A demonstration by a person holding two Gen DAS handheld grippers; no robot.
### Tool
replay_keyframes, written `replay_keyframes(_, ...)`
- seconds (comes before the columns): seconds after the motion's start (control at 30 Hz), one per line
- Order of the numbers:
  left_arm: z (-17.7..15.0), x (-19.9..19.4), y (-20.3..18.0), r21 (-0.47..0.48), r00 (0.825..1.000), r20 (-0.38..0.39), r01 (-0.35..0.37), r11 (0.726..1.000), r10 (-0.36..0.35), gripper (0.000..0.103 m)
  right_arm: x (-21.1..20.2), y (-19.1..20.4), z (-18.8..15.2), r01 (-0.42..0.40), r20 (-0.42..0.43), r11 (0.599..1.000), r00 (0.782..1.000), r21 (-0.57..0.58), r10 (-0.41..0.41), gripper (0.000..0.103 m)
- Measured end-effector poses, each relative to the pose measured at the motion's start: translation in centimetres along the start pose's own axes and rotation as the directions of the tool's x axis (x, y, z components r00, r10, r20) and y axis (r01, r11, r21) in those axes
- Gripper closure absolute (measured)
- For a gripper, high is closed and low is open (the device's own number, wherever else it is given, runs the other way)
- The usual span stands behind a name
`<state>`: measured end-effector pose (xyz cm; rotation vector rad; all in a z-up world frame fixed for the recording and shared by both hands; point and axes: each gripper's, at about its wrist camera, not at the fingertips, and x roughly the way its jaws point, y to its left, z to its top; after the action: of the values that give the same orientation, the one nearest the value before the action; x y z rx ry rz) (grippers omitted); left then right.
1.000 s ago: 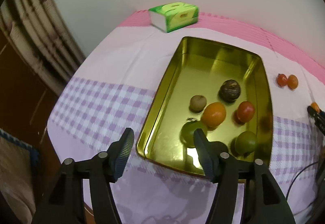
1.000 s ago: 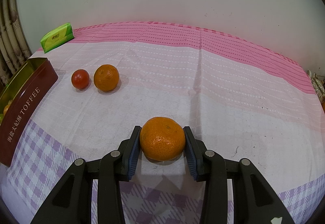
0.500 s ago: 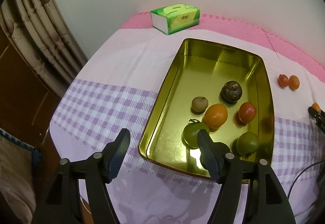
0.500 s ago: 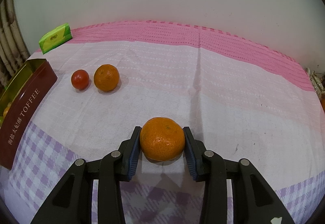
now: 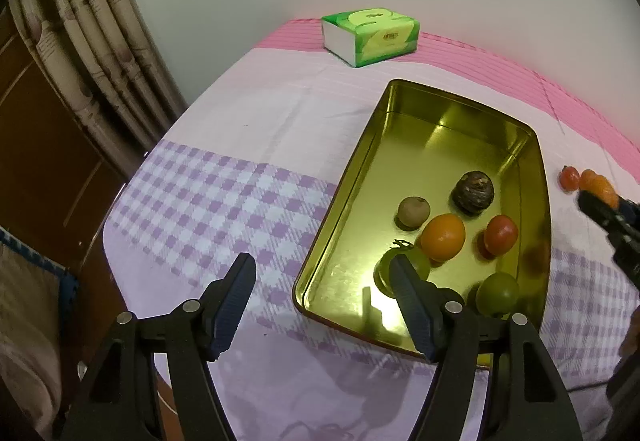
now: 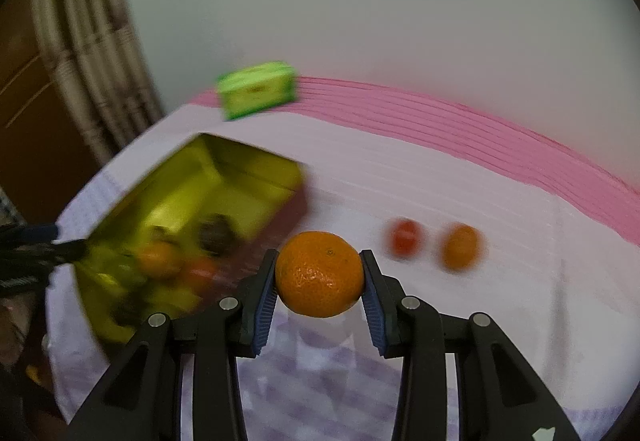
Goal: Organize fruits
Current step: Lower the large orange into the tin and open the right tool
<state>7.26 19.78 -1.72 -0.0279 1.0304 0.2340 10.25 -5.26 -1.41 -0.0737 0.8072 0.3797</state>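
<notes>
My right gripper [image 6: 319, 259] is shut on an orange [image 6: 320, 273], held above the cloth just right of the gold tin [image 6: 224, 169]. This view is motion-blurred. My left gripper [image 5: 320, 265] stands open and empty over the tin's [image 5: 344, 177] near left corner. Inside the tin lie an orange [image 5: 443, 235], a red tomato [image 5: 501, 234], a dark round fruit [image 5: 473, 192], a small brown fruit [image 5: 414, 211] and two green tomatoes [image 5: 497, 293]. A loose tomato [image 6: 405, 239] and a loose orange [image 6: 460, 246] rest on the cloth to the right.
A green tissue pack [image 5: 370, 35] stands at the back by the wall. The cloth-covered table [image 5: 224, 201] drops off at the left, beside a curtain [image 5: 92, 53] and brown wooden panels. The right gripper's fingers [image 5: 600, 209] show at the right edge of the left wrist view.
My right gripper has lifted the orange and swung left toward the tin, which now fills the left of its view. The left gripper's jaws widened slightly; it barely moved.
</notes>
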Motion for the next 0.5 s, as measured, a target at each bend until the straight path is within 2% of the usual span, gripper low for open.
replay_keyframes(0.13,0.0,0.2,0.3,-0.01,1.0,-0.008,-0.004,1.0,0.004,0.033,1.8,4.4,0.9,-0.065,-0.017,0.996,0.998,-0.061,0.064,0.067)
replay_keyframes(0.33,0.1,0.2,0.5,-0.022,1.0,-0.012,-0.003,1.0,0.003,0.033,4.0,7.5,1.1,-0.087,-0.056,0.988,0.995,-0.131,0.08,0.067)
replay_keyframes(0.5,0.1,0.2,0.5,-0.01,1.0,0.0,-0.014,1.0,0.014,0.033,5.2,8.7,1.0,-0.088,-0.076,0.986,0.994,-0.143,0.078,0.066)
